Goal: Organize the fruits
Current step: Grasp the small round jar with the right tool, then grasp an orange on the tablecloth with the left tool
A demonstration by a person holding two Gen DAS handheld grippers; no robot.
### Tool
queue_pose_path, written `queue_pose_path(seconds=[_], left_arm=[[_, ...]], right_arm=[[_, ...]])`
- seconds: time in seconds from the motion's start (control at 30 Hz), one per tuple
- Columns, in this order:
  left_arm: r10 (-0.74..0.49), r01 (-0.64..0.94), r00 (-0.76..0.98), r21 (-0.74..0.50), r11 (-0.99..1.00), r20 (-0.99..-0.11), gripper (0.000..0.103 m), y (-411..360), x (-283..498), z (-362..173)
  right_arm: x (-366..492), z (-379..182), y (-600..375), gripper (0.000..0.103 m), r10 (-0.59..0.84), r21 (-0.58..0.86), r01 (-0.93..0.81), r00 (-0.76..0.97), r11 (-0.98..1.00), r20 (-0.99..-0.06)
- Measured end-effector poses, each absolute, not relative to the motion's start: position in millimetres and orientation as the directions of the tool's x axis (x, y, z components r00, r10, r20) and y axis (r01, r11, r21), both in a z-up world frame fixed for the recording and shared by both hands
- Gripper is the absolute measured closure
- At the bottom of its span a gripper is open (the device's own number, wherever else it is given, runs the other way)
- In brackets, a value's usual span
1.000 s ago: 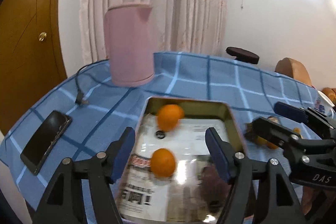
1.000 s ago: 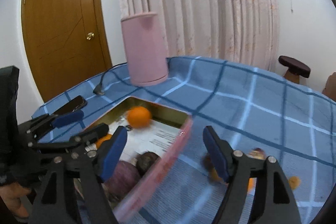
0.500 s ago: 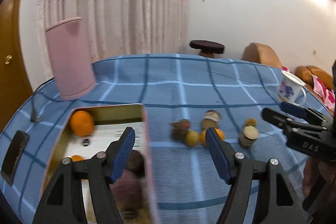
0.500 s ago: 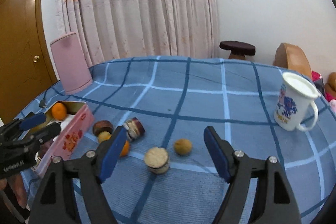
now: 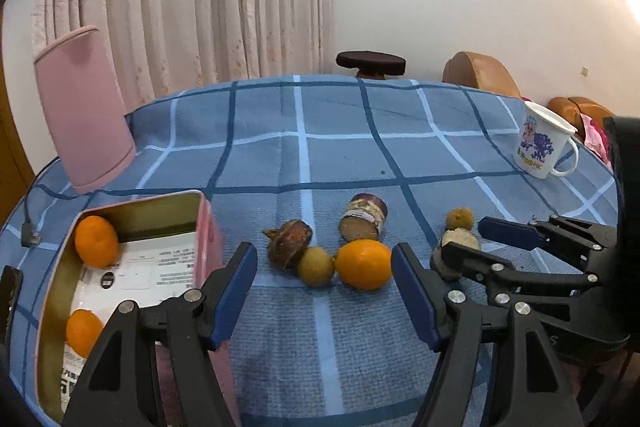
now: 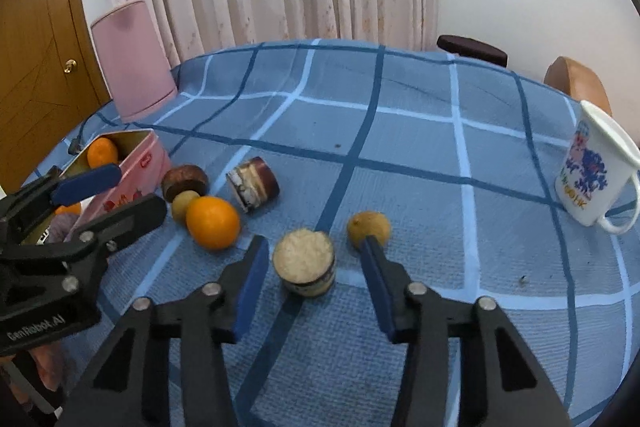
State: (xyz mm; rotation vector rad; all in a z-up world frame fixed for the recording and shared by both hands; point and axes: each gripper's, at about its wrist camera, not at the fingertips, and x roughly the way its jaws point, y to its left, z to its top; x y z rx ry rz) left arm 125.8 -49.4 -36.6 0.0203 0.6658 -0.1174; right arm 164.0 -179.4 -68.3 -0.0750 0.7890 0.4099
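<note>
Both sets of fingers are held apart, nothing gripped. The left gripper (image 5: 324, 291) is hung just in front of the loose orange (image 5: 363, 264), which is parked right of the pink tin (image 5: 206, 227); the right gripper (image 6: 312, 279) is spread around a pale-topped jar (image 6: 305, 262).

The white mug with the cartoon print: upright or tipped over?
Upright. The white mug stands on its base on the blue checked tablecloth, open rim up and handle to the side. Whether it holds anything cannot be told.
</note>
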Motion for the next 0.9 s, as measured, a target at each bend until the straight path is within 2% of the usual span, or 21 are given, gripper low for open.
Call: queue_pose_path(seconds=[0.07,0.13,0.27,0.4,0.6,0.83,0.9], left_arm=[[-0.108,0.125,0.771,-0.018,0.992,-0.627,0.032,-52.1,129.8,-39.3],[-0.118,0.14,0.763,-0.016,0.99,-0.635,0.032,-56.2,133.7,-42.0],[-0.14,0.159,0.74,-0.031,0.987,-0.657,0.037,-58.8,142.2,-47.9],[-0.16,0.177,0.721,-0.044,0.983,-0.674,0.045,-62.9,148.1,-53.3],[-0.168,0.203,0.714,-0.029,0.979,-0.679,0.046,-70.4,152.8,-55.5],[-0.126,0.215,0.718,0.046,0.975,-0.684,0.047,-81.7,159.7,-56.7],[-0.14,0.222,0.719,0.034,0.975,-0.681,0.063,-80.2,157.0,-55.9]], right_arm=[[167.7,-72.5,-176.9,0.056,0.329,0.086,-0.394,0.604,0.915,-0.726],[169.6,-74.5,-176.1,0.065,0.336,0.095,-0.401,0.587,0.911,-0.737],[167.3,-72.8,-181.0,0.066,0.344,0.112,-0.389,0.599,0.914,-0.723],[162.1,-65.6,-188.9,0.066,0.341,0.122,-0.361,0.642,0.925,-0.687],[162.2,-62.7,-199.3,0.066,0.34,0.155,-0.324,0.661,0.933,-0.669],[158.8,-60.3,-196.4,0.066,0.328,0.134,-0.323,0.678,0.937,-0.658],[158.0,-59.5,-197.0,0.066,0.327,0.135,-0.321,0.682,0.937,-0.654]])
